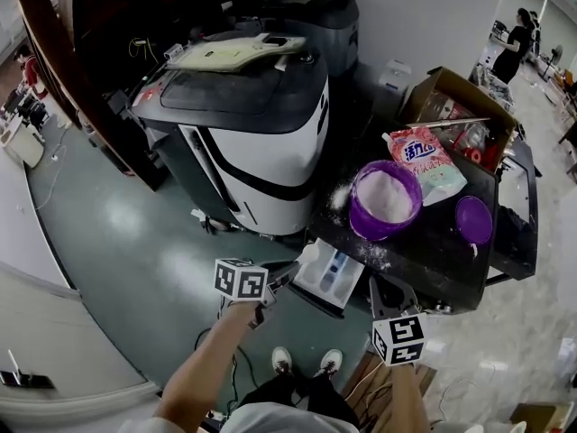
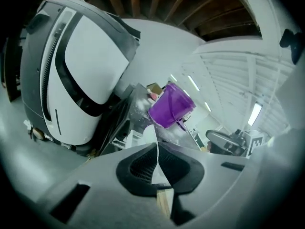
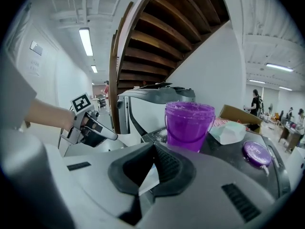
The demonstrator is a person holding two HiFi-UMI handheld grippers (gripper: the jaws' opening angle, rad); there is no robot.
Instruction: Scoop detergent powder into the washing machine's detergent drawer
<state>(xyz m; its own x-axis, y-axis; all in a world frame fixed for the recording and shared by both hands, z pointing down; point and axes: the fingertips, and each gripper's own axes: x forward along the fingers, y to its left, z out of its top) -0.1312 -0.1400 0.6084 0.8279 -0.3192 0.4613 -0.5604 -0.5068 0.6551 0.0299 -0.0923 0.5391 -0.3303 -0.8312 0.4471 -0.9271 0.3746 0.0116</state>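
L: my left gripper (image 2: 156,146) jaws pressed together, nothing between | R: my right gripper (image 3: 153,148) likewise | purple bucket (image 1: 386,202) holds white powder, near detergent drawer (image 1: 330,276).

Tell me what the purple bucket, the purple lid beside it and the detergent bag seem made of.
Purple bucket: probably translucent plastic; light glows through its glossy wall.
Purple lid: likely the same plastic, smooth, with a moulded rim.
Detergent bag: seemingly thin printed plastic film; it creases and shines.
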